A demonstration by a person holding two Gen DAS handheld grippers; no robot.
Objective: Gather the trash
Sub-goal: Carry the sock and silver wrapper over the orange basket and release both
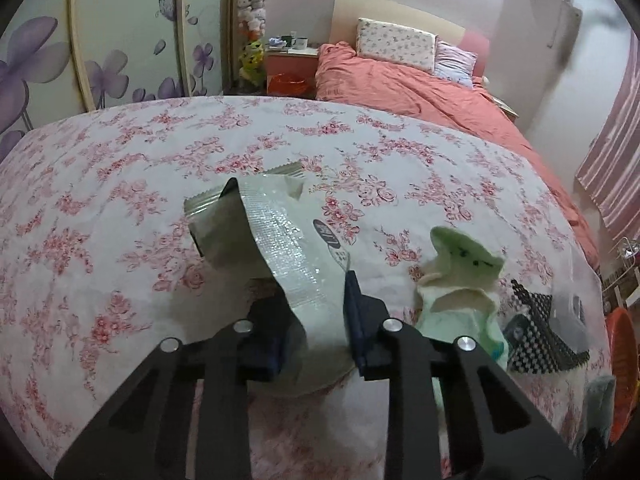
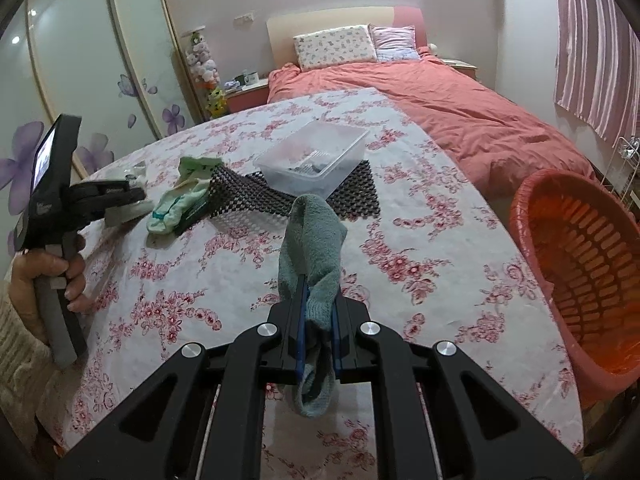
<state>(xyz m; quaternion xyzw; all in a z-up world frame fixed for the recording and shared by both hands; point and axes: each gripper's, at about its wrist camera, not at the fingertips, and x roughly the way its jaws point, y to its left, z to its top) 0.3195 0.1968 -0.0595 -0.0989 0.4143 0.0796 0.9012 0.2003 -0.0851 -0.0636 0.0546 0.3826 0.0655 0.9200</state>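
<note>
My left gripper [image 1: 316, 300] is shut on a silver and white foil wrapper [image 1: 276, 240], held above the floral tablecloth [image 1: 120, 200]; it also shows at the left of the right wrist view [image 2: 120, 196]. My right gripper [image 2: 318, 304] is shut on a grey-green sock [image 2: 314, 248], held over the table. A pale green sock [image 2: 180, 196] lies crumpled on the cloth between the two grippers, also in the left wrist view [image 1: 460, 276].
A clear plastic box [image 2: 316, 160] stands on a black and white checked mat [image 2: 256, 200]. An orange slatted basket [image 2: 592, 256] with a red liner stands right of the table. A bed [image 2: 460, 104] with a coral cover lies behind.
</note>
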